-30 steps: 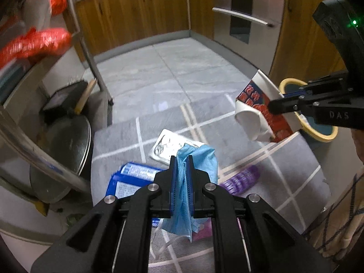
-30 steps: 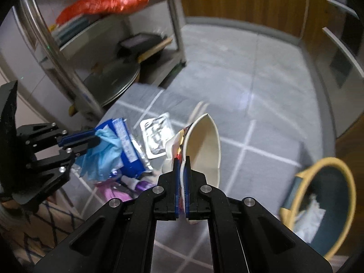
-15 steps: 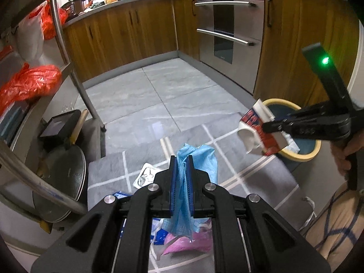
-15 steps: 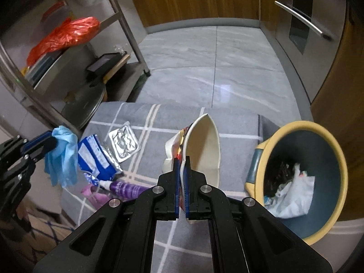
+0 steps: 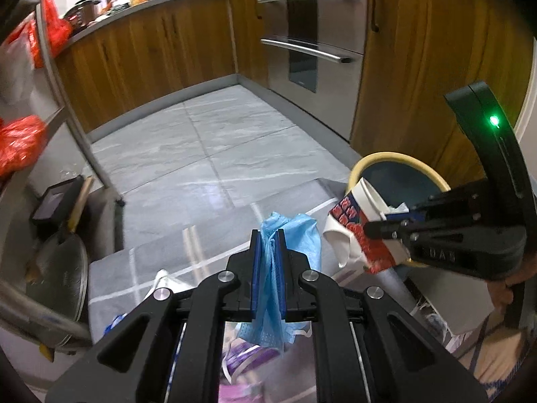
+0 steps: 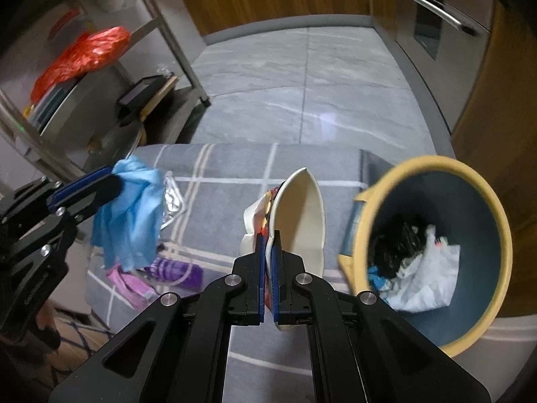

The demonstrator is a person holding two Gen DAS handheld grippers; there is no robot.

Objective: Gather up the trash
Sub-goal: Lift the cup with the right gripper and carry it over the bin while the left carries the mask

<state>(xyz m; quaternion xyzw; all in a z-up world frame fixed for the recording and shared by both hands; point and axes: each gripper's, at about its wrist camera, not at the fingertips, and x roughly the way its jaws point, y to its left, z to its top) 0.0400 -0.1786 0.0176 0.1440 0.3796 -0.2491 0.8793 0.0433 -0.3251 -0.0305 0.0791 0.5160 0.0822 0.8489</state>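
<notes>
Right gripper (image 6: pixel 267 252) clamped on crushed paper cup (image 6: pixel 302 215), now raised off grey rug (image 6: pixel 235 164) and brought just beside yellow-rimmed bin (image 6: pixel 500 235), nearer than a second ago. Left gripper (image 5: pixel 268 262) clenched on blue disposable glove (image 5: pixel 288 235), lifted likewise. Purple wrapper (image 6: pixel 178 270) and foil pack (image 6: pixel 173 201) left on rug; drop into bin judged next.

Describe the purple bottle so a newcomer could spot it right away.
Find the grey checked mat left of the yellow-rimmed bin. At its near left edge, below the hanging blue mask, lies the purple bottle, on its side: the only purple-striped item there.
</notes>
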